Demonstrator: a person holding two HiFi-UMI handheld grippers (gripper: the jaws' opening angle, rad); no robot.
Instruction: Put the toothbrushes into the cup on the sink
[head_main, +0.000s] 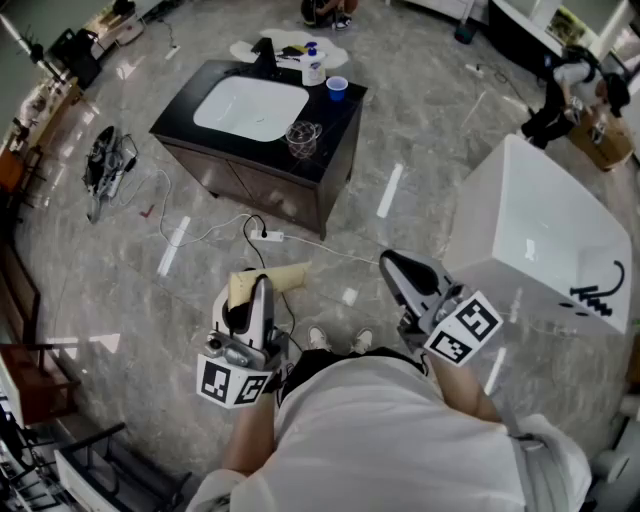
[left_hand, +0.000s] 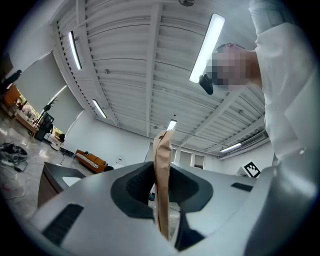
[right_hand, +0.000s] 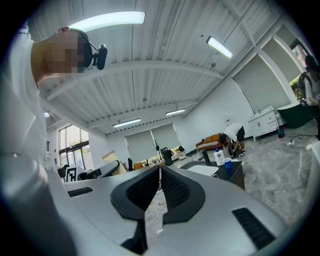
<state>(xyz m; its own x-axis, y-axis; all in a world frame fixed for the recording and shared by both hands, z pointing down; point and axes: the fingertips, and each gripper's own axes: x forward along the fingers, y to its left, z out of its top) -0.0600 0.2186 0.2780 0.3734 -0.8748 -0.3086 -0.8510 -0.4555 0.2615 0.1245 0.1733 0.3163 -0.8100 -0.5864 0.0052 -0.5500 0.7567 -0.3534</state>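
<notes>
No writing can be read.
The cubes on the left tool (head_main: 257, 288) and right tool (head_main: 392, 264) carry black-and-white square code markers: patterns only, not letters or numbers. One such marker (left_hand: 251, 169) shows again in the left gripper view. The bottle (head_main: 313, 67) on the tabletop (head_main: 178, 118) has a label too small to read.

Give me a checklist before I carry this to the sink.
1. Left gripper shut on beige pack: ok.
2. Pack is a toothbrush: cannot tell.
3. Right gripper shut, empty: ok.
4. Blue cup upright on sink: ok.
5. Sink within reach: not ok, it stands across the floor.
6. Path clear: not ok, cable lies before the sink.
</notes>
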